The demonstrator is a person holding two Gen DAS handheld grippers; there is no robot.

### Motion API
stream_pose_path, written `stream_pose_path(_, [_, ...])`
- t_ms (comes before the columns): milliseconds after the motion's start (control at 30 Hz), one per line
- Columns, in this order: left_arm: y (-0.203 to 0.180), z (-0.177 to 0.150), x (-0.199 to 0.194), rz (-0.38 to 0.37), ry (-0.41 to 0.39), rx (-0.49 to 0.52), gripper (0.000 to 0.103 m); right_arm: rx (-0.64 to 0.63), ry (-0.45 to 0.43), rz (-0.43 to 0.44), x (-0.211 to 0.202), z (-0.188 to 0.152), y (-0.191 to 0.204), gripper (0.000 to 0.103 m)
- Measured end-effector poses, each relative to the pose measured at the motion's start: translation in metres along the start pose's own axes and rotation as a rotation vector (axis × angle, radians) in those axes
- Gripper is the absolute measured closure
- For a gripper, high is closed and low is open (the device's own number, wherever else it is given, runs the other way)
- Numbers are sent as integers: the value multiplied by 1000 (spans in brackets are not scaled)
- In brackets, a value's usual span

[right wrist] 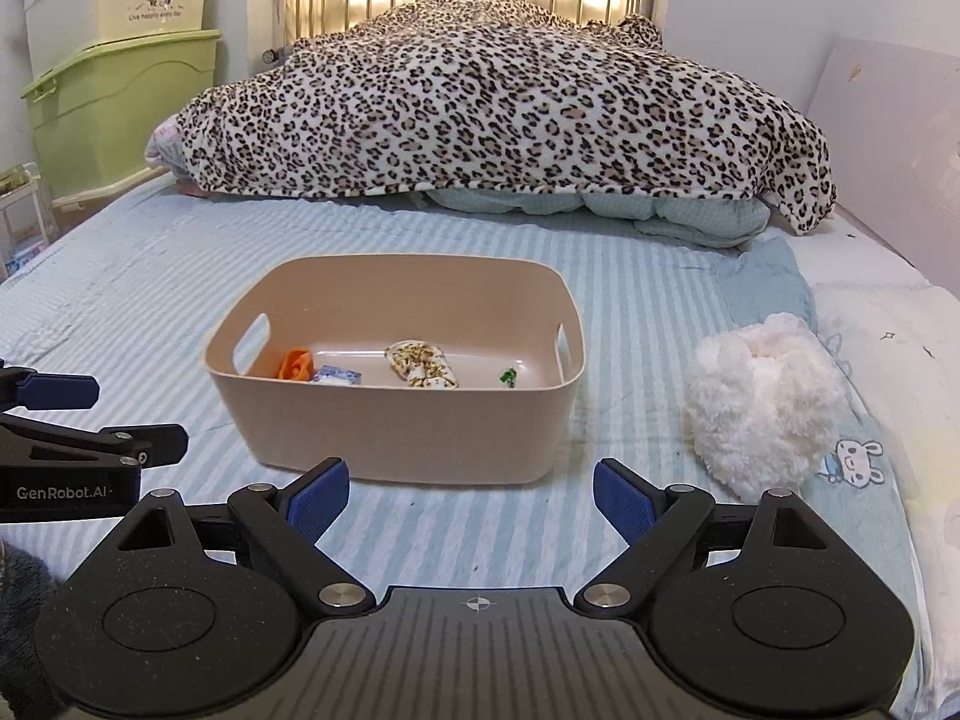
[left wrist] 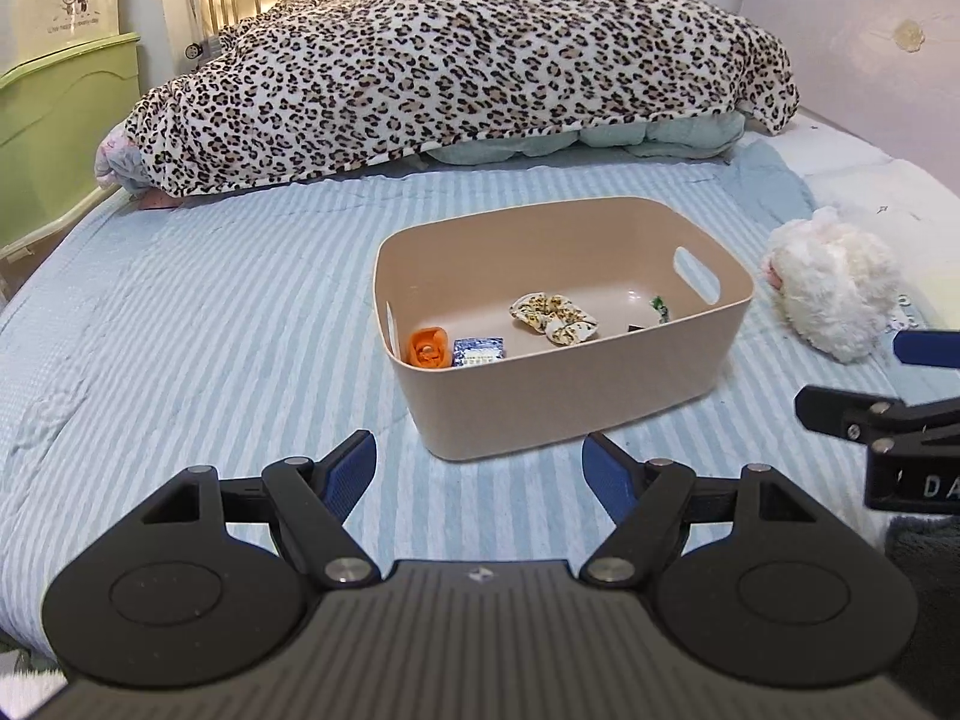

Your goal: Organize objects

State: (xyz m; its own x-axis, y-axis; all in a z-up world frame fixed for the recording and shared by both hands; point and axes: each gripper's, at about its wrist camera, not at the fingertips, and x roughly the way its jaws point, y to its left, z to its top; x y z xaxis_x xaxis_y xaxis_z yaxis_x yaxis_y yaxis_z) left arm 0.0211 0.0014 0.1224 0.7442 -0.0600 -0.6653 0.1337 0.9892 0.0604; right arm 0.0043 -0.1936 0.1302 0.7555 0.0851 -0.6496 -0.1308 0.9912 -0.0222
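A beige plastic bin (left wrist: 558,408) (right wrist: 396,438) stands on the striped bed. Inside it lie an orange item (left wrist: 427,348) (right wrist: 295,364), a small blue-and-white packet (left wrist: 478,352) (right wrist: 337,376), a leopard-print scrunchie (left wrist: 555,312) (right wrist: 422,363) and a small green item (left wrist: 660,307) (right wrist: 507,377). A white fluffy plush (left wrist: 831,294) (right wrist: 759,402) lies on the bed to the right of the bin. My left gripper (left wrist: 480,471) is open and empty, just short of the bin's near wall. My right gripper (right wrist: 471,495) is open and empty, in front of the bin. Each gripper shows at the edge of the other's view.
A leopard-print blanket (left wrist: 456,66) (right wrist: 510,102) covers a heap of bedding at the far end of the bed. Green and cream storage boxes (right wrist: 120,72) stand at the left. A white wall panel (right wrist: 894,138) runs along the right side.
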Motion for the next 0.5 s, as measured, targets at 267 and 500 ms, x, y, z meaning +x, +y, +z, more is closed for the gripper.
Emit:
stream_pose_path(267, [0,-17,-29,0,-37,-22,26,9,-1,21,-26,-18,7,13])
stream_pose_path(500, [-4,-31,-49,0,-61,-12,26,-2,-7,32,-41,-31,13,13])
